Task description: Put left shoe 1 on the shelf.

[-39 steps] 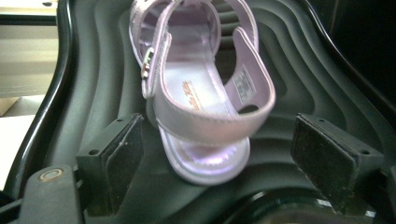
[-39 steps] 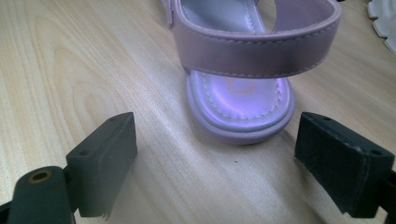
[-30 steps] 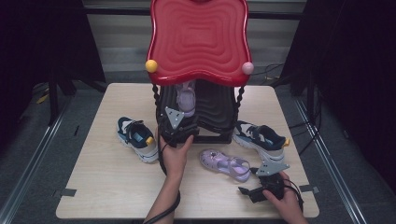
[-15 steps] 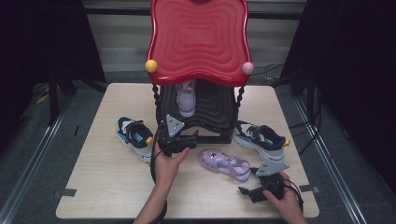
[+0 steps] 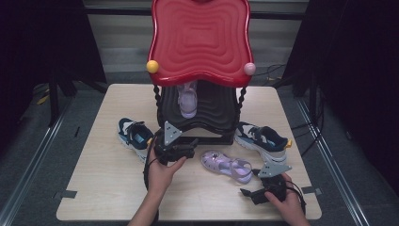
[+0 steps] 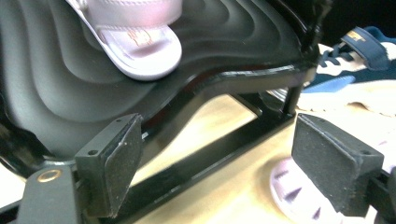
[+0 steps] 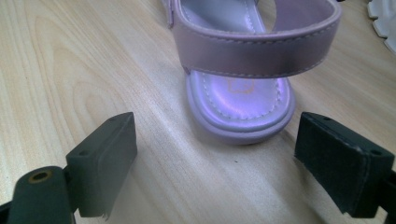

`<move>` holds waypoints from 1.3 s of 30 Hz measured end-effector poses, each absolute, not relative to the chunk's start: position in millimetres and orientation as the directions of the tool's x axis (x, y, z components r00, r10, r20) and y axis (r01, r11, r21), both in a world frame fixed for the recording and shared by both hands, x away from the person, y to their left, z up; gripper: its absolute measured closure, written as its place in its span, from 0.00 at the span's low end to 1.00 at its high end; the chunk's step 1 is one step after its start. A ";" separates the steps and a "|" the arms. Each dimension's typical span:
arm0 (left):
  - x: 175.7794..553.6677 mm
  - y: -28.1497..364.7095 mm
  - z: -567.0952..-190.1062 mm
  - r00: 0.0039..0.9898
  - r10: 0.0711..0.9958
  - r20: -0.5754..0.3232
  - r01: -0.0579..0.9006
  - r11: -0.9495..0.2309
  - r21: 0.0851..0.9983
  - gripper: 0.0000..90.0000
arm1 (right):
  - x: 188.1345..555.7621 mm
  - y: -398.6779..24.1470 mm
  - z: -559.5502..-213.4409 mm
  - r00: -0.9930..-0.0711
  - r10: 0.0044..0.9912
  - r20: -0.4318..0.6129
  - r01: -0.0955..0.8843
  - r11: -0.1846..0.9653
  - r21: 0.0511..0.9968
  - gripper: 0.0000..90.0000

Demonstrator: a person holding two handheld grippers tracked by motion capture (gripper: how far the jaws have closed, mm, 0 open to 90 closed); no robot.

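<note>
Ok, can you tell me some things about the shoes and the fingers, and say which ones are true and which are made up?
1. One purple sandal sits on the black shelf of the rack. True.
2. The left gripper is squeezing a sneaker. False: its fingers are open with nothing between them, just in front of the shelf.
3. The other purple sandal lies on the table. True.
4. The right gripper has picked that sandal up. False: its fingers are open, and the sandal's heel lies on the wood just ahead of them.
5. Both sneakers are on the red top. False: one sneaker is on the table left of the rack, the other sneaker on its right.
</note>
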State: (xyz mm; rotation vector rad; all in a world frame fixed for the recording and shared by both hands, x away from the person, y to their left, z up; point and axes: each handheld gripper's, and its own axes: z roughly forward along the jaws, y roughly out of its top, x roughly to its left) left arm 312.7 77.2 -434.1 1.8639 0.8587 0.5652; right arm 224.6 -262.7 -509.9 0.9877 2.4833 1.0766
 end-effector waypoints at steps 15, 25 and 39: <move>300.1 90.0 -458.7 0.702 0.712 0.026 0.340 -0.368 0.866 0.18 | 224.7 -262.8 -509.9 -0.736 0.677 0.029 0.484 0.495 0.722 0.14; 291.4 92.4 -477.4 0.733 0.680 0.026 0.362 -0.421 0.832 0.18 | 224.7 -262.8 -509.9 -0.736 0.677 0.029 0.484 0.495 0.722 0.14; 277.7 99.3 -496.6 0.781 0.625 0.012 0.386 -0.496 0.778 0.18 | 224.7 -262.8 -509.9 -0.736 0.677 0.029 0.484 0.495 0.722 0.14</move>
